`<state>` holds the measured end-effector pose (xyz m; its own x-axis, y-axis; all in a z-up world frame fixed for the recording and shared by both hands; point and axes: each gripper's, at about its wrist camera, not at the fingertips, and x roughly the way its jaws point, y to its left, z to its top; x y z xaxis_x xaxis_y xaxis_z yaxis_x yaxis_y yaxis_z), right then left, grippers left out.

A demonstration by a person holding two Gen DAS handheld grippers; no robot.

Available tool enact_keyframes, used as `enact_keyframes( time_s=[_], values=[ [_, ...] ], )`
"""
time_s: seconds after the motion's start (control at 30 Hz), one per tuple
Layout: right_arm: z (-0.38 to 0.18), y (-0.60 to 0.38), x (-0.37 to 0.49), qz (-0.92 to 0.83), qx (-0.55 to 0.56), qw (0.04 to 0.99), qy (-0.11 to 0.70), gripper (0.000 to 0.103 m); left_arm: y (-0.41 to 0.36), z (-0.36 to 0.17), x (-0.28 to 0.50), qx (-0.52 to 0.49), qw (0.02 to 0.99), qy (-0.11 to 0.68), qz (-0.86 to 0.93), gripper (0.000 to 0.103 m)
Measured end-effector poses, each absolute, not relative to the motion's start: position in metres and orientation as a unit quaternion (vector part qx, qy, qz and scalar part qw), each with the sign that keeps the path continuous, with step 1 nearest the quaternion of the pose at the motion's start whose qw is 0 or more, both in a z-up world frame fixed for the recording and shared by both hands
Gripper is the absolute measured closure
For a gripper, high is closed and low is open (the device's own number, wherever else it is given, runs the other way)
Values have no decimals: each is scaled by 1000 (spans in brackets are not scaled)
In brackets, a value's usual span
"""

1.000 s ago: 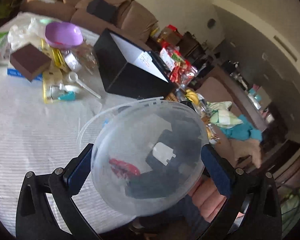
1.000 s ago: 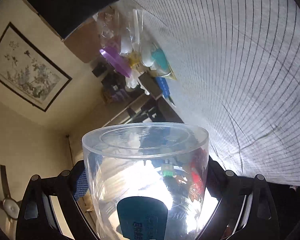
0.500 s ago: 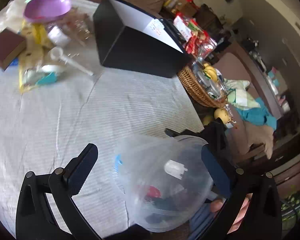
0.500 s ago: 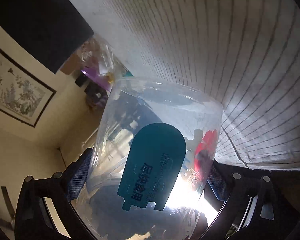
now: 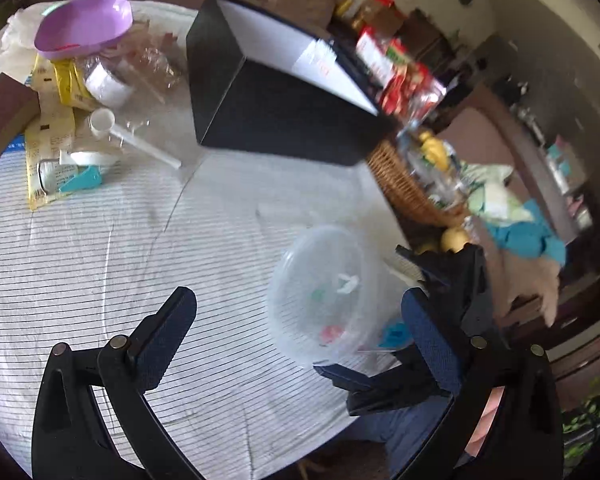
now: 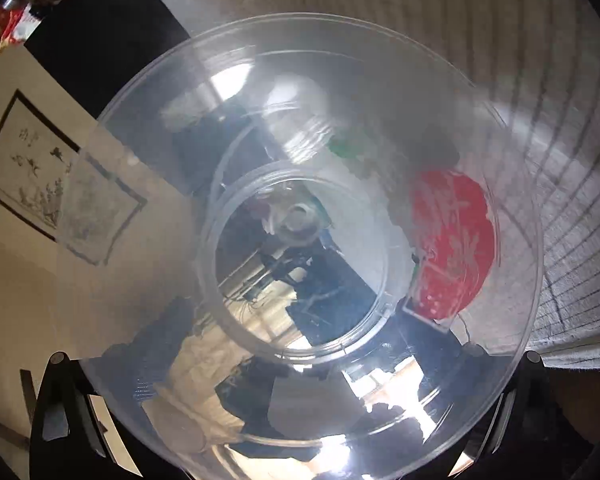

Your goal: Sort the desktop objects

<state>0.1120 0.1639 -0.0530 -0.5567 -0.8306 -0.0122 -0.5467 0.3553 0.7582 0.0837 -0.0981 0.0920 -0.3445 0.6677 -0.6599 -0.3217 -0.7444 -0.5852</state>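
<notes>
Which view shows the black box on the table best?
The left wrist view: the black box shows nearly whole, open top and white inner wall visible, standing on the striped tablecloth. The right wrist view catches only a dark slab of it behind the clear container.

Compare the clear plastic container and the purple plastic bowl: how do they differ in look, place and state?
The clear plastic container is see-through; the purple plastic bowl is opaque. The container lies near the table's front edge, with the right gripper around it; the bowl rests untouched on clutter at the far side. The container lies tipped toward the camera; the bowl sits mouth up, slightly tilted. Both are round, open plastic vessels.
</notes>
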Motion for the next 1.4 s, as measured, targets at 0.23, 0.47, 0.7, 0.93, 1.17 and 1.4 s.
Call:
enact_keyframes(
  time_s=[0.23, 0.47, 0.7, 0.93, 1.17, 1.4],
  values=[
    [29, 173, 96, -477, 538, 311, -622, 0, -106, 88, 98, -502, 326, -224, 769, 0],
    [146, 198, 56, -782, 535, 268, -176, 0, -98, 44, 102, -540, 321, -320, 709, 0],
    [99, 144, 82, -807, 484, 288, 177, 0, -83, 32, 102, -542, 327, -402, 662, 0],
    [42, 106, 71, -758, 521, 309, 243, 0, -72, 15, 82, -544, 314, -428, 650, 0],
    [26, 102, 74, -766, 543, 302, 165, 5, -58, 4, 59, -556, 305, -398, 662, 0],
    [47, 94, 104, -794, 491, 345, 96, 9, -73, 39, 52, -523, 327, -349, 705, 0]
  ],
)
